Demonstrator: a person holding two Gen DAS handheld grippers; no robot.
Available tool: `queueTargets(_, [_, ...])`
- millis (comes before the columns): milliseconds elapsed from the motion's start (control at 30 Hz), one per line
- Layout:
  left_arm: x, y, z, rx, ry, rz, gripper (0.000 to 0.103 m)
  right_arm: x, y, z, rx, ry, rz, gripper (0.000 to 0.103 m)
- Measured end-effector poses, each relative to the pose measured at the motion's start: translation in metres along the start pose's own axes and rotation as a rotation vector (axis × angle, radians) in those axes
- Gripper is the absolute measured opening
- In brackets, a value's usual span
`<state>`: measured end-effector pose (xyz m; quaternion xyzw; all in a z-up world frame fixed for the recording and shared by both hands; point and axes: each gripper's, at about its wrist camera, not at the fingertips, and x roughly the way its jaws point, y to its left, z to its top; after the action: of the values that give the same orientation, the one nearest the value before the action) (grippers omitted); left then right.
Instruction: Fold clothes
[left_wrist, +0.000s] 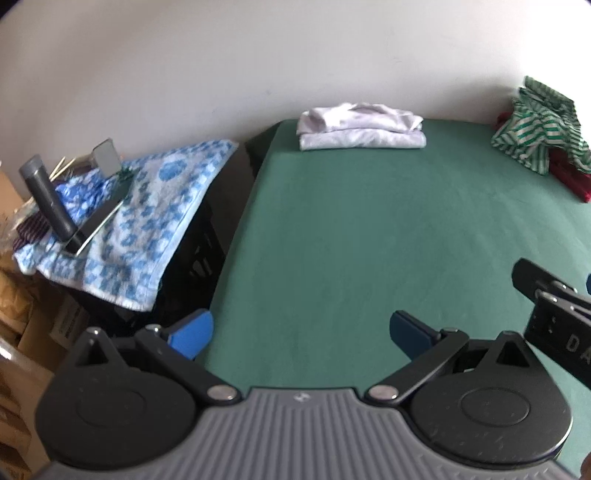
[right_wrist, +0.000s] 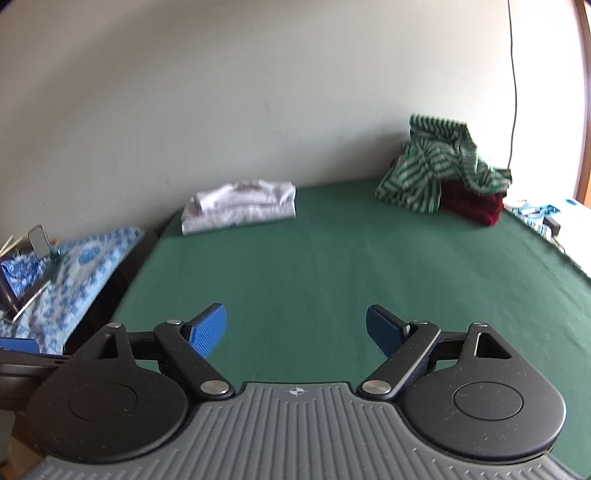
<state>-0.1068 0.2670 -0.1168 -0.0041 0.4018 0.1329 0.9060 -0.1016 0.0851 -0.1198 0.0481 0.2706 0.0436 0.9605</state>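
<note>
Both tools hover low over the near end of the bench (right_wrist: 314, 266), which is covered in green cloth.

Left tool (left_wrist: 301, 332): blue pads spread wide apart, nothing between them. It sits over the bench's left edge, so its left pad (left_wrist: 192, 334) overhangs the dark gap beside the bench. Part of the right tool's black body shows at the right edge of the left wrist view.

Right tool (right_wrist: 295, 328): blue pads also wide apart, nothing held, with bare green cloth beneath them.

Clothes:
- Folded white garments (left_wrist: 360, 127) (right_wrist: 240, 206), a neat stack at the far edge of the bench against the wall, left of centre.
- Green-and-white striped garment (right_wrist: 439, 166) (left_wrist: 535, 127), crumpled in a heap at the far right corner.
- Dark red garment (right_wrist: 471, 205) (left_wrist: 570, 177), lying under and just beside the striped heap, partly covered by it.
Both tools are well apart from all three.

Off the bench, to the left: a blue-and-white patterned towel (left_wrist: 147, 221) draped over a dark piece of furniture. A grey cylinder (left_wrist: 48, 199) rests tilted on it, near a small flat grey object that is too blurred to identify
</note>
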Motion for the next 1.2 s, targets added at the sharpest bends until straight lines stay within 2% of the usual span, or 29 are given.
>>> queueTargets(167, [0.006,0.010,0.004,-0.054,0.023,-0.009,0.102,0.005,0.008,0.000,-0.046,-0.001,0.006,0.086])
queueTargets(400, [0.018,0.013,0.012,-0.107,0.052,0.002,0.102,0.015,-0.001,0.008,-0.028,0.013,0.045,0.090])
queueTargets(500, [0.020,0.007,0.015,-0.099,0.050,0.007,0.102,0.017,-0.007,0.010,-0.016,0.007,0.052,0.092])
queueTargets(833, [0.026,-0.021,0.022,-0.046,0.060,-0.015,0.102,0.027,-0.025,0.015,0.009,0.042,0.001,0.093])
queueTargets(1200, [0.029,-0.034,0.022,-0.015,0.071,0.036,0.102,0.028,-0.037,0.016,0.022,0.051,0.017,0.093])
